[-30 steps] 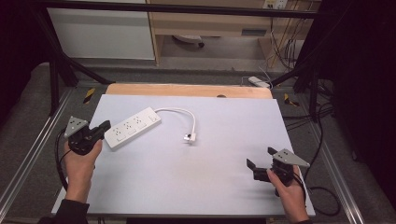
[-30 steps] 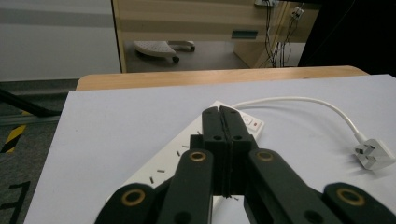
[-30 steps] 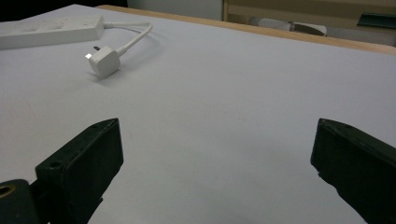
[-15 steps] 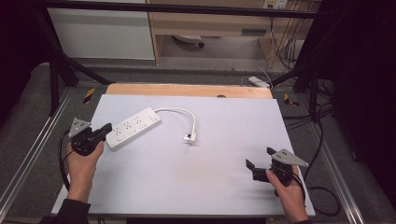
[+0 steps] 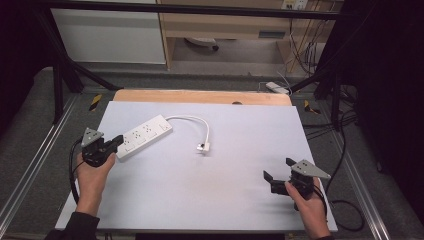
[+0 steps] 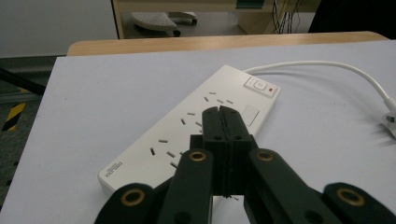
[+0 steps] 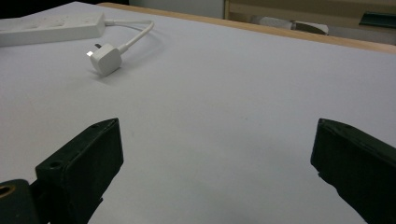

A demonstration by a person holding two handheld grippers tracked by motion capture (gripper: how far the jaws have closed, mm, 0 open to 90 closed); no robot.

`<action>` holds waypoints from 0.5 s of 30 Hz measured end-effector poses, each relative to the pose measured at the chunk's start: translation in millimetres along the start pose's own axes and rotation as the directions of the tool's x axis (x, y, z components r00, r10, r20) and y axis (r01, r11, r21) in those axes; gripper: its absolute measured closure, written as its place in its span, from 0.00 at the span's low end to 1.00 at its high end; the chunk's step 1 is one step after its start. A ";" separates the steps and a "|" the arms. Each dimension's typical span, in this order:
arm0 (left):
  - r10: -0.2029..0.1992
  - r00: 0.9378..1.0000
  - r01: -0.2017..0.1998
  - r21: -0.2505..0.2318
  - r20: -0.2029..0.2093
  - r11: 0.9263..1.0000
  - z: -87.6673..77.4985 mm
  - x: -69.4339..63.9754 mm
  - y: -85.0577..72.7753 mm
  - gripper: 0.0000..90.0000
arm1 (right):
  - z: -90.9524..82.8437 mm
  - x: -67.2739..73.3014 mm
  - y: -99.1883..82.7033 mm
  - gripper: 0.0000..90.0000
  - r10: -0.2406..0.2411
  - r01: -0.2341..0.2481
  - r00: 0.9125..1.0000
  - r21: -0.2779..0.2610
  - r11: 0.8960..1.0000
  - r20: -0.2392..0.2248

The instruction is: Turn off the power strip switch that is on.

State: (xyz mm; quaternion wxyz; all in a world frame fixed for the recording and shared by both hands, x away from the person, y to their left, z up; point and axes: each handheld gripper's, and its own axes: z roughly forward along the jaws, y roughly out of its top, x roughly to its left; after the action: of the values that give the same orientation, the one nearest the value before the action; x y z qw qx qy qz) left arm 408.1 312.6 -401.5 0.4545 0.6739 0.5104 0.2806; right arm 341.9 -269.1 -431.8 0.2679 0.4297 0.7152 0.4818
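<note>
A white power strip (image 5: 145,136) lies slantwise on the left part of the white table top (image 5: 210,200). Its cord (image 5: 192,120) curves right and ends in a white plug (image 5: 203,147) lying near the middle. My left gripper (image 5: 119,141) is shut, with nothing between its jaws, and its tips are at the strip's near left end. In the left gripper view the closed jaws (image 6: 219,111) lie over the socket face of the strip (image 6: 163,140); I cannot tell whether they touch it. My right gripper (image 5: 276,169) stands open and empty over bare table at the front right, with the plug (image 7: 105,58) far ahead of it.
A wooden strip (image 5: 200,96) runs along the table's far edge. Metal rails (image 5: 35,165) flank both sides. Beyond the far edge, on the floor, are cables and a second white power strip (image 5: 276,87).
The left gripper has shifted slightly to the right, its tips staying at the strip's near end. The right gripper, the strip and the plug have not moved.
</note>
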 end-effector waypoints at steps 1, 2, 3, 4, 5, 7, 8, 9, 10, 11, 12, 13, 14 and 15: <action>0.000 1.000 0.000 0.003 -0.002 1.000 0.5 -0.2 -0.4 1.00 | 0.0 0.0 0.0 0.03 0.000 0.000 1.000 0.000 1.000 0.000; 0.000 1.000 0.000 0.005 -0.001 1.000 1.2 -0.3 -0.8 1.00 | 0.2 -0.1 0.0 0.03 0.001 -0.001 1.000 0.001 1.000 0.001; 0.000 1.000 0.000 0.009 0.000 1.000 2.1 -0.5 -1.3 1.00 | 0.2 -0.3 0.0 0.03 0.002 -0.002 1.000 0.002 1.000 0.002; 0.005 1.000 -0.005 0.013 0.000 1.000 2.9 -0.7 -1.9 1.00 | 0.3 -0.5 0.0 0.03 0.001 -0.001 1.000 0.002 1.000 0.003; 0.005 1.000 -0.005 0.016 -0.001 1.000 3.7 -1.0 -2.4 1.00 | 0.2 -0.5 0.0 0.03 0.001 -0.001 1.000 0.003 1.000 0.003; 0.006 1.000 -0.006 0.019 0.001 1.000 5.2 -0.9 -3.4 1.00 | 0.0 -0.3 0.0 0.03 0.001 -0.001 1.000 0.002 1.000 0.002; 0.006 1.000 -0.006 0.022 0.002 1.000 5.7 -0.7 -3.8 1.00 | 0.1 0.0 0.1 0.03 0.003 -0.003 1.000 0.001 1.000 0.002; 0.004 1.000 -0.004 0.025 0.001 1.000 6.0 -0.5 -4.0 1.00 | 0.1 0.1 0.2 0.03 0.003 -0.003 1.000 0.001 1.000 0.002; 0.005 1.000 -0.005 0.027 -0.002 1.000 6.1 -0.2 -4.3 1.00 | 0.1 0.2 0.3 0.03 0.004 -0.004 1.000 0.001 1.000 0.001; 0.004 1.000 -0.004 0.029 -0.003 1.000 6.4 0.2 -4.7 1.00 | 0.1 0.1 0.2 0.03 0.000 0.000 1.000 0.002 1.000 0.001; 0.003 1.000 -0.003 0.031 -0.003 1.000 6.5 0.5 -5.1 1.00 | 0.1 0.1 0.2 0.03 0.000 0.000 1.000 0.002 1.000 0.000; 0.000 1.000 0.000 0.033 -0.004 0.999 6.6 0.6 -5.5 1.00 | 0.1 0.1 0.3 0.03 0.000 0.000 1.000 0.002 1.000 0.000; 0.001 1.000 -0.001 0.035 -0.003 0.999 6.9 0.9 -5.9 1.00 | 0.0 0.1 0.2 0.03 0.000 0.000 1.000 0.002 1.000 0.000; 0.001 1.000 0.000 0.035 -0.004 0.999 7.3 1.0 -6.3 1.00 | 0.1 0.1 0.2 0.03 -0.001 0.001 1.000 0.003 1.000 0.000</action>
State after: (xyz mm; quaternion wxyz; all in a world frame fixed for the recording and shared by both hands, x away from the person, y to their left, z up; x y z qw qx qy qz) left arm 411.8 311.6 -410.4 0.4417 0.6814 0.5159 0.2728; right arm 342.0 -268.9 -431.7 0.2676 0.4298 0.7159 0.4807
